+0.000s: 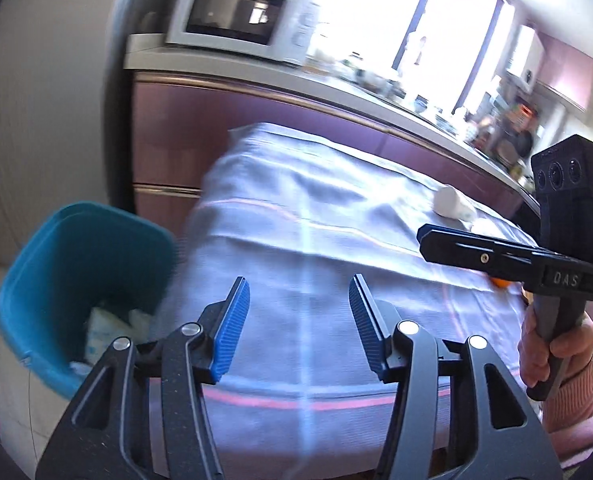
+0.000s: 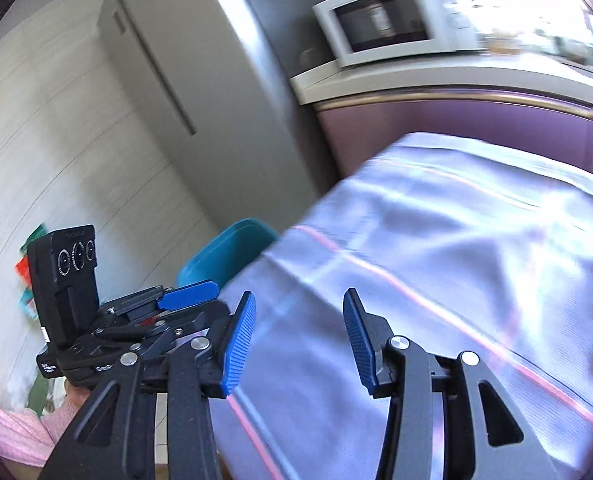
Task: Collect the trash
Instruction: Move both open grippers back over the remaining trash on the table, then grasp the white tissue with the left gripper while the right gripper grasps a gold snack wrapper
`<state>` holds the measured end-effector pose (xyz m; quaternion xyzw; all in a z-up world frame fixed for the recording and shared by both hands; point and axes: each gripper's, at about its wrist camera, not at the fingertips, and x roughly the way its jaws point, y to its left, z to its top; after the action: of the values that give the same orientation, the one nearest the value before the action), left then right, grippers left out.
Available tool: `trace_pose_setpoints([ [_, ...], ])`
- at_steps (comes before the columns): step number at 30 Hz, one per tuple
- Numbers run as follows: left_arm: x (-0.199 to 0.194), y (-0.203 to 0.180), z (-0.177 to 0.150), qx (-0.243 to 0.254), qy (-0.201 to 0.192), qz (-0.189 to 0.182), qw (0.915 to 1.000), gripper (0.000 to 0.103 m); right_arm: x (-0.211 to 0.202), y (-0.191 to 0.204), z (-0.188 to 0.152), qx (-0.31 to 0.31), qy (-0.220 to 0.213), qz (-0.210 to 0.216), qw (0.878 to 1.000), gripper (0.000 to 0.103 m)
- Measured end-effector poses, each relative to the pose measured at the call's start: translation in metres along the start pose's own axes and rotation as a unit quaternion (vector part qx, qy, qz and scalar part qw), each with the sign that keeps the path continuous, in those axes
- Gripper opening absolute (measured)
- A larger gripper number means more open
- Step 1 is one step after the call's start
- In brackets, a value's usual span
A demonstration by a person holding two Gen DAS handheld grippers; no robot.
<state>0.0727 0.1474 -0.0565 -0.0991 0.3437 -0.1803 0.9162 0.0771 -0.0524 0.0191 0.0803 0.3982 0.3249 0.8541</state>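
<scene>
A teal bin (image 1: 76, 264) stands on the floor left of the table and holds white crumpled trash (image 1: 112, 328); it also shows in the right wrist view (image 2: 224, 252). A white crumpled piece (image 1: 452, 202) lies on the tablecloth at the far right. A small orange piece (image 1: 500, 282) peeks out behind the right gripper's arm. My left gripper (image 1: 299, 300) is open and empty above the table's near left edge. My right gripper (image 2: 299, 316) is open and empty above the cloth; it also shows in the left wrist view (image 1: 426, 236).
The table carries a pale blue cloth (image 1: 336, 240) with pink stripes. A maroon counter (image 1: 256, 120) runs behind it with a white microwave (image 1: 240, 16) and cluttered items. A grey fridge (image 2: 200, 80) stands to the left.
</scene>
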Motion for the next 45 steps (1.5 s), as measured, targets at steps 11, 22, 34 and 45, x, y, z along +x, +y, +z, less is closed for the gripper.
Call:
trace_pose_setpoints([
  [11, 0.057, -0.113, 0.002, 0.087, 0.050, -0.088, 0.9910, 0.051, -0.102, -0.092, -0.034, 0.077, -0.069, -0.113, 0.988, 0.043],
  [22, 0.107, -0.193, 0.009, 0.143, 0.091, -0.149, 0.9742, 0.053, -0.180, -0.166, -0.076, 0.167, -0.126, -0.199, 0.957, 0.044],
  [34, 0.164, -0.269, 0.028, 0.194, 0.115, -0.157, 0.9616, 0.054, -0.225, -0.205, -0.128, 0.233, -0.144, -0.246, 0.930, 0.049],
  [45, 0.209, -0.304, 0.023, 0.230, 0.150, -0.137, 0.9519, 0.063, -0.219, -0.214, -0.152, 0.261, -0.126, -0.221, 0.931, 0.053],
])
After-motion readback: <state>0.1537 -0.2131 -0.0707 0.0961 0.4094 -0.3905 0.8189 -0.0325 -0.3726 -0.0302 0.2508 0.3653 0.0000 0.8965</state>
